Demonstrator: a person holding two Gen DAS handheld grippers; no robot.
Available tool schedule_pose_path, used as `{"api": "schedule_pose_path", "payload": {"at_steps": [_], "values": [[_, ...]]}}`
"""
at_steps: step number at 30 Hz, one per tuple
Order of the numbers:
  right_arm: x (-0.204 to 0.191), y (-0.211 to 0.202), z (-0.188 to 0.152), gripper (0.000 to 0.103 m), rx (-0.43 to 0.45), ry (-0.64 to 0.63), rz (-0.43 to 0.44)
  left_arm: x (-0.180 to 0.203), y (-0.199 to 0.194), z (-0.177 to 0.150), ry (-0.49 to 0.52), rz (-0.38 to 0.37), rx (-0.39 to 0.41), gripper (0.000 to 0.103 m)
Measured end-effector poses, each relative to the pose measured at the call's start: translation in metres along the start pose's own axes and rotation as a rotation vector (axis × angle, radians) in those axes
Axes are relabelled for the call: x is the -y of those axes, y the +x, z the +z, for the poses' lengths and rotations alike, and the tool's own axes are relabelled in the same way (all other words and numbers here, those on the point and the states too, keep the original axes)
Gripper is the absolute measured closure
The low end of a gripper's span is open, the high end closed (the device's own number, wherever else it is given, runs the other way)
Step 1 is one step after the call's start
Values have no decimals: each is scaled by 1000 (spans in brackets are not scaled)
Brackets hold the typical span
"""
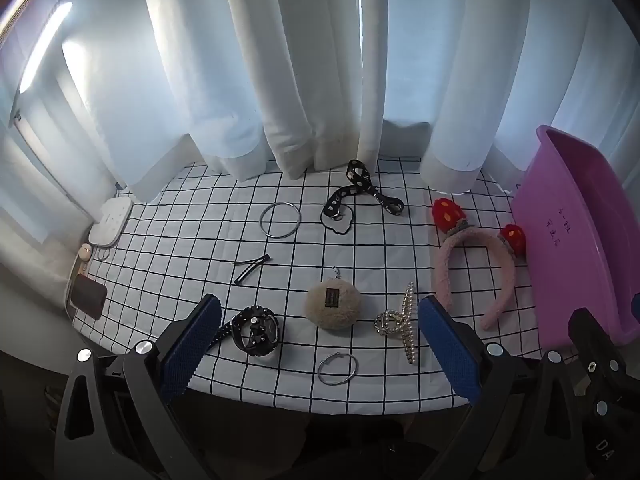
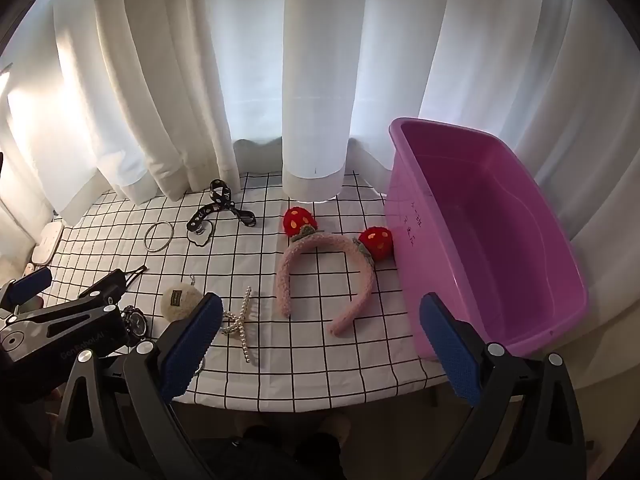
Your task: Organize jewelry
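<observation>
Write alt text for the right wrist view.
An empty purple plastic tub stands at the right of a grid-patterned tablecloth, touching a pink strawberry headband. The right gripper hovers with open jaws; a pearl hair claw lies left.

The left gripper (image 2: 28,304), seen at 9 o'clock in the right wrist view, carries pale lettering on its black side that reads "GenRobot.AI".

In the left wrist view, at 4 o'clock, the black body of the right gripper (image 1: 600,340) shows the letters "DA"; the rest of the word is cut off.

The purple tub (image 2: 520,216) has dark handwriting on its outer wall, toward 3 o'clock in both views. It looks like two short lines of characters, but I cannot read them.

The beige pompom (image 1: 333,306) bears a small dark label; its print is too small to read. The black ribbon (image 1: 360,192) has white marks, perhaps letters, also not readable.
</observation>
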State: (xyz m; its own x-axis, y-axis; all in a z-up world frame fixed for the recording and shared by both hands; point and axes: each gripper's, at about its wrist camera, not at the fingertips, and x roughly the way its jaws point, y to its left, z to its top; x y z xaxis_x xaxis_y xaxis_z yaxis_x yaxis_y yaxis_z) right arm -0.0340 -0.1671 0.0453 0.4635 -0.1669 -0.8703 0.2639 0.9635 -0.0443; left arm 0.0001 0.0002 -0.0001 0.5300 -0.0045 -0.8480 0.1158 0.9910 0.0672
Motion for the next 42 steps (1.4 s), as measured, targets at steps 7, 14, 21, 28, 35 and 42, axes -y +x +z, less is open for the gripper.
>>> {"api": "schedule_pose_path", "payload": {"at_steps": [7, 14, 21, 28, 35, 42], "values": [[1, -1, 0, 9, 3, 0, -4, 2, 0, 7, 12, 3, -2, 6], [-1, 0, 0, 9, -1, 2, -1, 13, -3, 2, 23, 11, 5, 6], [2, 0, 1, 9, -5, 10, -2, 9, -1, 3, 23, 5, 5, 6], [3, 1, 0, 9, -1, 10, -1, 10, 0, 5, 25, 8, 3, 6], [2, 2, 1, 9, -2, 12, 1, 11, 1, 5, 27, 9, 4, 6], [2, 2, 0, 9, -3, 13, 0, 11, 2, 6, 27, 10, 2, 6]]}}
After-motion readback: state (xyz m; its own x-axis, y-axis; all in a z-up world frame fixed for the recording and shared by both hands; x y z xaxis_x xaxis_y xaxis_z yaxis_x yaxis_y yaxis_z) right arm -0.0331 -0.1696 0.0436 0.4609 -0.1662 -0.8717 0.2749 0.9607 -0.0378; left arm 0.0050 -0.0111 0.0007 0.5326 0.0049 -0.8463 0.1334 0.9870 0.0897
